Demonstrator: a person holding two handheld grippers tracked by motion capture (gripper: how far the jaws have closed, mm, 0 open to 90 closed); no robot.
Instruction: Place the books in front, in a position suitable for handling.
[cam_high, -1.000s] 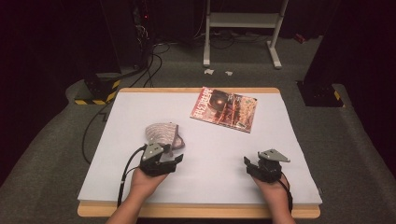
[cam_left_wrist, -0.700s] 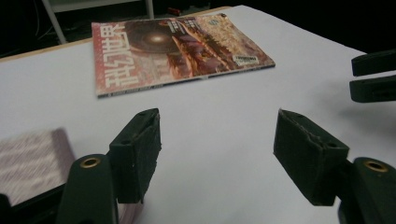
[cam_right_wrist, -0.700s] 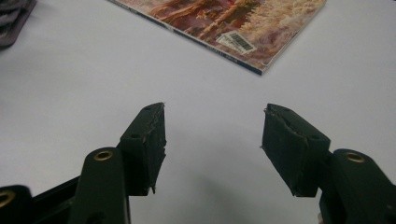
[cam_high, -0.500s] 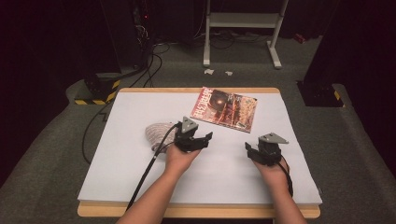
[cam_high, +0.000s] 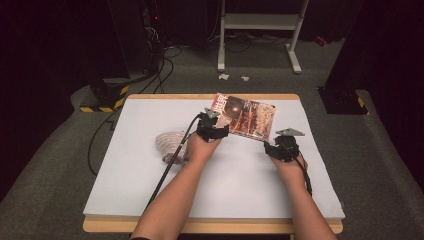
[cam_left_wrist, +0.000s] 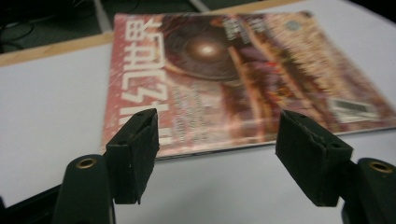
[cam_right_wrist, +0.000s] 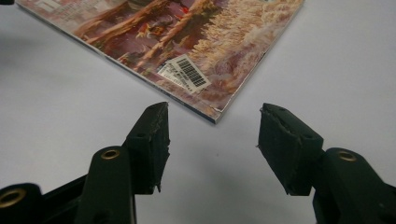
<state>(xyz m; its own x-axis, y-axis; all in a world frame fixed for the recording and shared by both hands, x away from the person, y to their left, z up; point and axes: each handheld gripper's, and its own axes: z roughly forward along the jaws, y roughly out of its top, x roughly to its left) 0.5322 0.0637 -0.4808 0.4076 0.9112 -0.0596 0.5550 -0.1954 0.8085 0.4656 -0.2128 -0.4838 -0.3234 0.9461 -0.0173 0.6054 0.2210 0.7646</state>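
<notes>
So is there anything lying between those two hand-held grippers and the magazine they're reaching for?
Nothing visible. The left hand-held gripper sits open right at the near edge of the magazine, and the right hand-held gripper is open just short of its barcode corner, with bare white tabletop between. The knitted cloth lies off to the left.

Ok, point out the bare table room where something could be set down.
Free: the far-left stretch of the table, beyond the knitted cloth, and the near strip between the forearms. Crowded: the far middle, where the left gripper and right gripper close on the magazine.
</notes>
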